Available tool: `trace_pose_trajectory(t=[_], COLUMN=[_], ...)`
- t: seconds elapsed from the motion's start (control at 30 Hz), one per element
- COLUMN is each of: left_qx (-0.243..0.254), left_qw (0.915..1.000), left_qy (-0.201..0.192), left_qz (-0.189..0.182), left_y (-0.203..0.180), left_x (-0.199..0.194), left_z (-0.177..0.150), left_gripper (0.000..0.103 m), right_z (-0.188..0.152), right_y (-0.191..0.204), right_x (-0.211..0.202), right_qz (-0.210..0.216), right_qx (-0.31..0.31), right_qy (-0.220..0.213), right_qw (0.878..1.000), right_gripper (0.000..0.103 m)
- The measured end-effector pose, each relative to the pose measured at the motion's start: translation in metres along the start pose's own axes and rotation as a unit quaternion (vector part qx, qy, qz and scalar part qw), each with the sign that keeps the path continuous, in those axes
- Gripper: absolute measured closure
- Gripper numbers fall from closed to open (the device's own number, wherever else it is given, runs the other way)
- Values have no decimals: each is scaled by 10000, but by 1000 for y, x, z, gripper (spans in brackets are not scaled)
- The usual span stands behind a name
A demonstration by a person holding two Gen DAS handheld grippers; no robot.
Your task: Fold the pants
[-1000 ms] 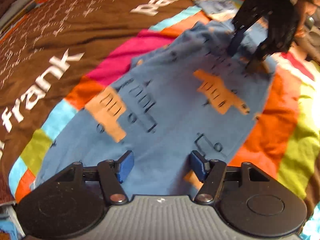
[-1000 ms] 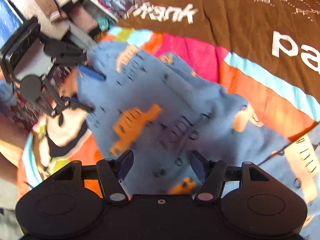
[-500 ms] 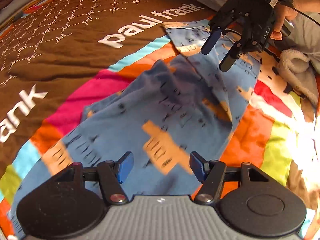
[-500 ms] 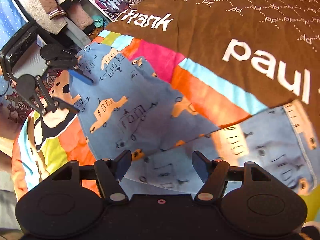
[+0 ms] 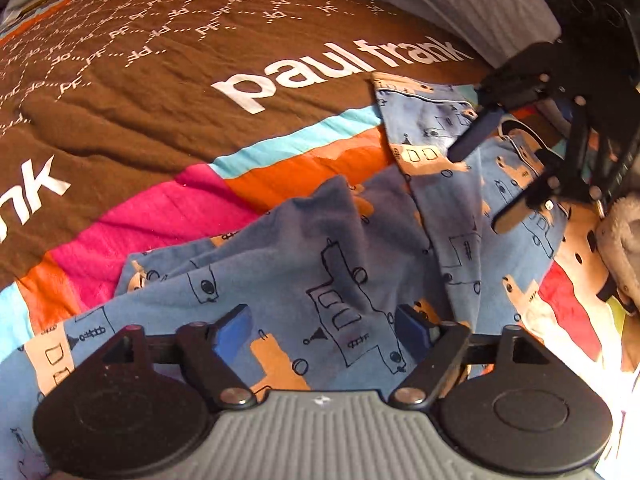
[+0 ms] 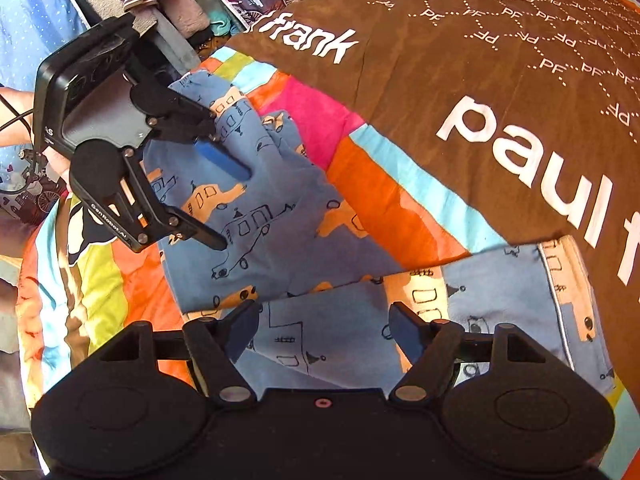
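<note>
Blue pants [image 5: 320, 264] printed with orange and outlined cars lie rumpled on a bedspread [image 5: 160, 100]; a ridge of cloth rises in the middle. My left gripper [image 5: 322, 330] hovers low over one end. Its jaws are opening, with cloth below and between the fingers but no pad pressing. In the right wrist view the pants [image 6: 280, 220] run from the left gripper [image 6: 233, 209] to a piped hem at the right. My right gripper [image 6: 324, 328] is also opening over that end, gripping nothing. It shows in the left wrist view as the right gripper [image 5: 478, 191] above the far end.
The brown part of the bedspread [image 6: 440, 60] carries white lettering, with bright stripes below. A grey fluffy cloth [image 5: 624, 240] lies at the right edge. Hanging clothes and patterned fabric [image 6: 176, 0] stand beyond the bed's side. A grey sheet [image 5: 440, 0] lies at the far edge.
Both grippers' jaws have widened and let the cloth go. The pants, flat a second ago, are now bunched with a raised ridge. The left gripper has shifted sideways along the pants.
</note>
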State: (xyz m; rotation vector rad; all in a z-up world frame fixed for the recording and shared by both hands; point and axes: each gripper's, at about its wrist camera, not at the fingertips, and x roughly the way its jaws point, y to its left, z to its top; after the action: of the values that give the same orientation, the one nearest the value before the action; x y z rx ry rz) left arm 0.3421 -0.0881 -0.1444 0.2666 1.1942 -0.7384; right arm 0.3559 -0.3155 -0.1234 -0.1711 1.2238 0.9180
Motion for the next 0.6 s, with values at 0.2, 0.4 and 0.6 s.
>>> trace_pose_trajectory(t=[0.2, 0.4, 0.6], left_qx=[-225, -265, -177], left_qw=[9997, 9996, 9996], left_qy=[24, 24, -48], left_qz=[-11, -87, -193], left_y=[6, 10, 7], left_x=[7, 7, -1], left_z=[-8, -18, -21], left_gripper=[5, 0, 1], right_z=[-1, 8, 14], right_y=[17, 38, 51], right_x=[8, 6, -2], right_qz=[-105, -197, -330], right_qx=[149, 236, 119], right_qy=[124, 218, 407], right_qw=[9998, 9993, 9986], right_gripper=[17, 8, 8])
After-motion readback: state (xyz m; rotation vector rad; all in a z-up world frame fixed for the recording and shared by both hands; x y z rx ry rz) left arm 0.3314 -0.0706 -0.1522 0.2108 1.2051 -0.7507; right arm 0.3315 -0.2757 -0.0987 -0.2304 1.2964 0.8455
